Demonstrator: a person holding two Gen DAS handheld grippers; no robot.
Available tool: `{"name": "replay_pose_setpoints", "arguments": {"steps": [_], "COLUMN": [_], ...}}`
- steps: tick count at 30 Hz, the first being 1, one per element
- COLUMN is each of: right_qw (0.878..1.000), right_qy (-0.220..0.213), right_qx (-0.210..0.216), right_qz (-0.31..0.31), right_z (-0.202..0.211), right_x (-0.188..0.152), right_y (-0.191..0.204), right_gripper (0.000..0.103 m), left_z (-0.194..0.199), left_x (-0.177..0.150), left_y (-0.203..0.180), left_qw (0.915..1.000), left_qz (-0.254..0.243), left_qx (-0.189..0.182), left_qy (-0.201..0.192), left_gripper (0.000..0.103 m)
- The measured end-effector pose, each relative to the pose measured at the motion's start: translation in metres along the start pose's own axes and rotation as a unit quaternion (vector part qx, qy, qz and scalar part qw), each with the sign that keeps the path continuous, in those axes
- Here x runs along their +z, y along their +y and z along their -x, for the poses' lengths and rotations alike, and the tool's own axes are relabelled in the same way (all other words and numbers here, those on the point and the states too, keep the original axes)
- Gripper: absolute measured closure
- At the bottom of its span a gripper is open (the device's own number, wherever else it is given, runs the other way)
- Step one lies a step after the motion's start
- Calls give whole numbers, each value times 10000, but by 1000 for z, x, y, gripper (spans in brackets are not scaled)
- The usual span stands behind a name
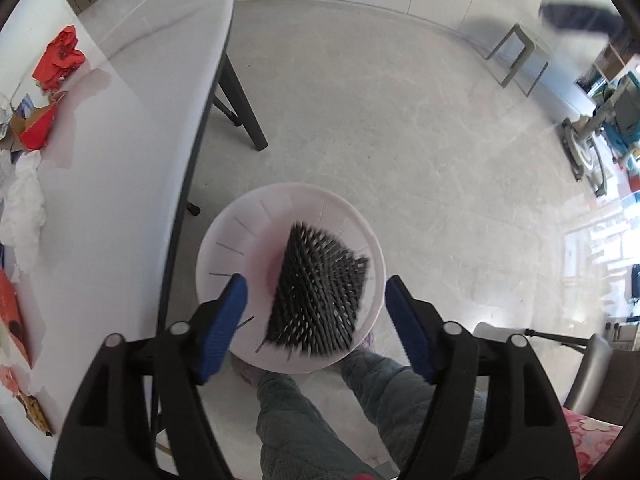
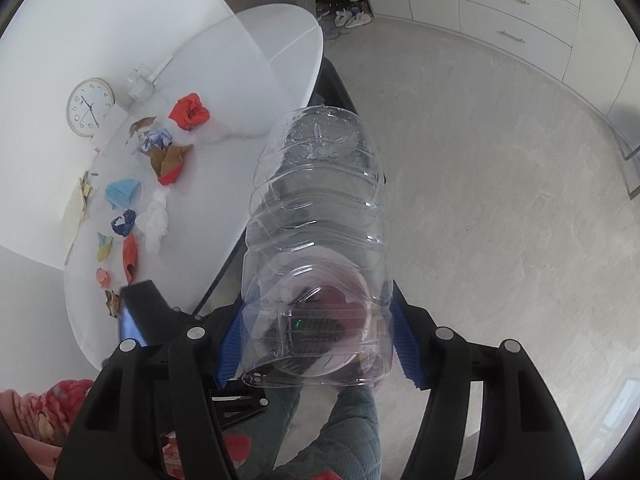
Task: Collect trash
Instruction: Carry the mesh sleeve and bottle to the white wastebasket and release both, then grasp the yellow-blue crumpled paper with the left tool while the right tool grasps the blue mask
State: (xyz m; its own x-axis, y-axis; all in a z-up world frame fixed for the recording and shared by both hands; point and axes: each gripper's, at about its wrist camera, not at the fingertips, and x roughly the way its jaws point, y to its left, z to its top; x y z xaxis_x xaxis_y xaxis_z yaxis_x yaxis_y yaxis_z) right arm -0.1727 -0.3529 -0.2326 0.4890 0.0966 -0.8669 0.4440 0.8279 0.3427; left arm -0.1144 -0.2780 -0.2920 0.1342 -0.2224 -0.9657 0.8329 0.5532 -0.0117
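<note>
The right gripper (image 2: pixel 318 344) is clamped on a big clear plastic bottle (image 2: pixel 316 216), held out past the table (image 2: pixel 224 80) edge and hiding the bin below. The left gripper (image 1: pixel 316 320) hangs open over the white bin (image 1: pixel 240 248); the black spiky thing (image 1: pixel 320 292) inside is too blurry to identify. Crumpled paper scraps (image 2: pixel 160 148) sit on the table.

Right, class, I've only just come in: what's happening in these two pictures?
A person is clearing trash from a white table with a handheld gripper in each hand. The right gripper is clamped on a clear, empty plastic bottle, held out past the table edge above the floor. The left gripper is open above a white bin on the floor, with a black spiky mat blurred over the bin's mouth. Crumpled red paper, white tissue and other scraps lie on the table.
</note>
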Motion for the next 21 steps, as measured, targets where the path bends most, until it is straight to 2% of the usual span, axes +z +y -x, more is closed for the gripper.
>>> {"name": "replay_pose_setpoints", "arguments": {"steps": [3, 6, 8, 11, 15, 16, 17, 18, 21], "right_qw": [9999, 9993, 9984, 9955, 9893, 9879, 9864, 9853, 9854], "right_qy": [33, 103, 224, 456, 861, 971, 1094, 1190, 1286], "right_qx": [-24, -30, 3, 56, 99, 61, -33, -141, -282], "right_qz": [149, 354, 527, 828, 1173, 1211, 1229, 1219, 1079], "right_z": [-6, -13, -24, -50, -102, -113, -125, -137, -142], "right_x": [-4, -10, -17, -32, -53, -57, -59, -62, -57], "right_y": [1, 4, 10, 26, 47, 49, 52, 54, 54], "right_gripper": [40, 40, 39, 39, 37, 32, 23, 19, 19], "left_z": [19, 57, 82, 120, 157, 162, 169, 176, 188], "left_x": [3, 1, -4, -14, -35, -39, -44, -51, -70], "left_y": [4, 16, 30, 56, 96, 104, 117, 129, 156], "left_qw": [9998, 9988, 9972, 9934, 9857, 9838, 9809, 9776, 9670], "left_qz": [23, 281, 486, 815, 1298, 1403, 1560, 1733, 2181], "left_qx": [60, -12, 11, 234, 657, 728, 803, 868, 1062], "left_qy": [-172, -391, -563, -772, -851, -851, -840, -820, -778], "left_gripper": [29, 28, 20, 15, 13, 13, 12, 12, 12]}}
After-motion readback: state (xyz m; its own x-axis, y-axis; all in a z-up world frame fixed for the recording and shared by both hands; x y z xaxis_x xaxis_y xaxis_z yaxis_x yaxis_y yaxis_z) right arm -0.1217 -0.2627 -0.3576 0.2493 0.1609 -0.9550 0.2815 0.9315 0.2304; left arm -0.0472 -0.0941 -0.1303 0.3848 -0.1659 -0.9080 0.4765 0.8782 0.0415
